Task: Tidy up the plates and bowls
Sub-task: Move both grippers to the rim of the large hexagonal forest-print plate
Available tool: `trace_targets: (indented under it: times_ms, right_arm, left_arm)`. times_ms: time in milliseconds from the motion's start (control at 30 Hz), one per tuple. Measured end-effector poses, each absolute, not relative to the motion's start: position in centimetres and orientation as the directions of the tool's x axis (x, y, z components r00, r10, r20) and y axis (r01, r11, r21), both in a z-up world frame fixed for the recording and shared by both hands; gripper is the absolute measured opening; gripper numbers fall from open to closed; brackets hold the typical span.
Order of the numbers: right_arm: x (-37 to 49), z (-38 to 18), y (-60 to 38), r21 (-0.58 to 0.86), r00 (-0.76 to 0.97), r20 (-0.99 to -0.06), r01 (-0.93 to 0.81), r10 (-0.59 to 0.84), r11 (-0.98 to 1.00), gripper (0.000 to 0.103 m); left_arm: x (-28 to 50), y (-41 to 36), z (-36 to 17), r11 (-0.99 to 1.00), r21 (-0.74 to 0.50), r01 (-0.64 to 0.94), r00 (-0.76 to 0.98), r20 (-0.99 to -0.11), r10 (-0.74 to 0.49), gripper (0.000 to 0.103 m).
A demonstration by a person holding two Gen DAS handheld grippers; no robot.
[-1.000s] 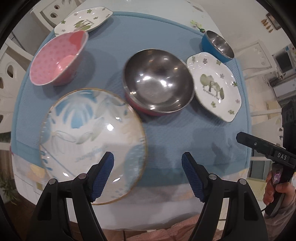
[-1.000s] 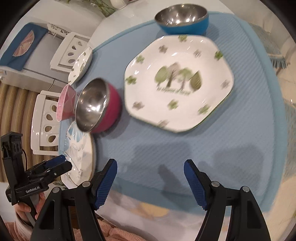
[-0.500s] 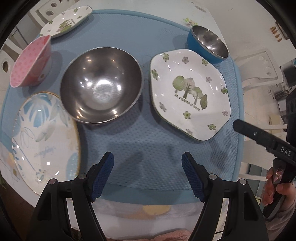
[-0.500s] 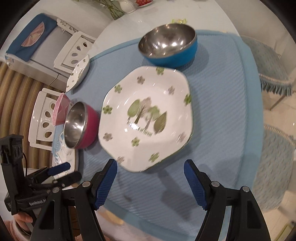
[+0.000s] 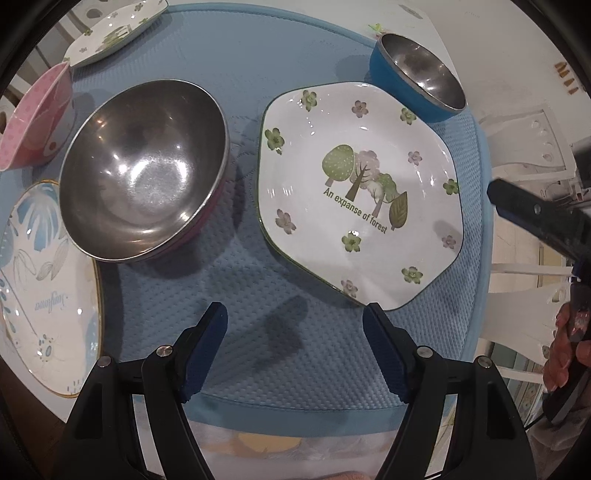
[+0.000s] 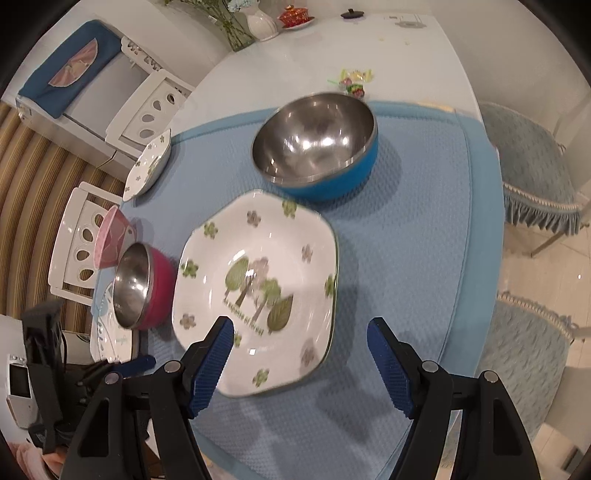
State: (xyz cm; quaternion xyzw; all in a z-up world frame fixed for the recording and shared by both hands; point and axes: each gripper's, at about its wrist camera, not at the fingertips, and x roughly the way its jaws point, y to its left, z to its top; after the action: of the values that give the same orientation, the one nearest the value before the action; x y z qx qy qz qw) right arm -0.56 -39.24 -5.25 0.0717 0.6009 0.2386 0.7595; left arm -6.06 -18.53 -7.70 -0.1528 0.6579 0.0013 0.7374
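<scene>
In the left wrist view the left gripper [image 5: 293, 330] sits at the bottom of the frame, its blue-padded jaws spread with only the blue textured table mat [image 5: 258, 350] between them, gripping nothing. A second ago the round blue-leaf ceramic plate [image 5: 40, 280] lay under its left finger; that plate has now slid to the lower left edge. Just above the right finger lies the white hexagonal plate printed with trees and flowers [image 5: 360, 192], which has come from the right of the frame to right of centre. Left of it stands the large steel bowl with a magenta outside [image 5: 144, 166], close beside but apart. At far left is the pink dotted bowl [image 5: 35, 114]; at upper left a second white flowered plate [image 5: 114, 29]; at upper right the steel bowl with a blue outside [image 5: 419, 75].

In the right wrist view the right gripper [image 6: 299, 349] likewise stands spread and empty at the bottom. The hexagonal plate has dropped from the upper middle to just above its left finger, and the blue bowl now sits at centre above it.
</scene>
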Motion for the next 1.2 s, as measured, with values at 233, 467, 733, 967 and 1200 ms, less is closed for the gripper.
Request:
trace_targets:
  times_ms: [233,467,733,967,1200]
  right_arm:
    - [2.2,-6.4,-38.9,0.368,0.169,-0.890,-0.282,0.424,0.886,0.073]
    - [3.5,-8.4,-39.0,0.393,0.159,-0.886,-0.242,0.436,0.887,0.073]
    - [4.3,-10.0,-38.4,0.405,0.148,-0.885,-0.225,0.442,0.886,0.073]
    - [5.0,-10.9,-36.8,0.402,0.143,-0.884,-0.254,0.445,0.880,0.073]
    - [5.4,-11.8,-35.5,0.390,0.135,-0.889,-0.277,0.438,0.878,0.075]
  left_arm:
    - [-5.7,-19.1,-9.0,0.949,-0.221,-0.226,0.114,-0.973,-0.200,0.074]
    - [-5.2,-19.7,-10.0,0.944,-0.220,-0.245,0.100,-0.974,-0.201,0.074]
    - [-4.8,-18.9,-11.2,0.937,-0.225,-0.266,0.106,-0.973,-0.204,0.074]
    - [-3.8,-17.7,-11.3,0.937,-0.222,-0.269,0.113,-0.974,-0.198,0.074]
    - [-3.3,-17.0,-12.2,0.937,-0.214,-0.276,0.099,-0.976,-0.193,0.074]
